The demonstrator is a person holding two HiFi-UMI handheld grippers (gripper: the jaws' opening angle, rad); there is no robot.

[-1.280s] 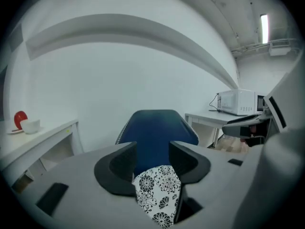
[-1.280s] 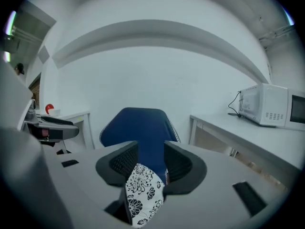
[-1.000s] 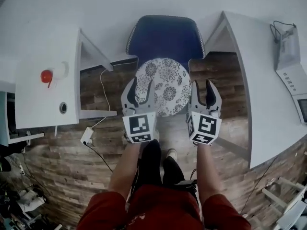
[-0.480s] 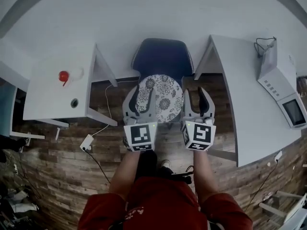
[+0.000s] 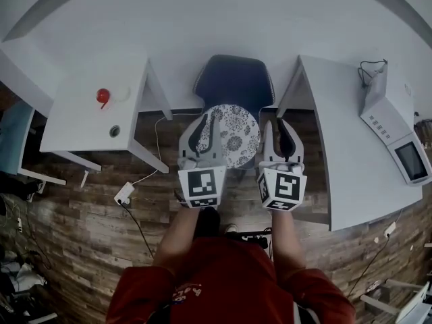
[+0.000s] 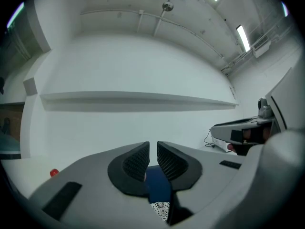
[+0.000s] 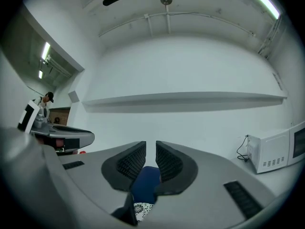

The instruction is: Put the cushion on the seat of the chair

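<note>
I am looking into a plain office or lab room. The left worktop (image 5: 77, 123) and the right worktop (image 5: 331, 133), both white, flank a blue office chair (image 5: 233, 83) against a bare white wall, and a microwave (image 5: 391, 130) stands on the right one. The floor (image 5: 74, 241) is wood plank with a power strip (image 5: 123, 196) and its cable lying on it, and overhead run exposed pipes (image 7: 190, 14) and a strip light (image 6: 242, 37).

Lit evenly from ceiling strip lights (image 6: 243, 37), blown out to white glare. Softly shadowed beneath the table (image 5: 77, 123). Bent hard by fisheye, blackened at every corner. Sharp mid-frame, slightly soft close up on the left tool (image 6: 153, 148).
</note>
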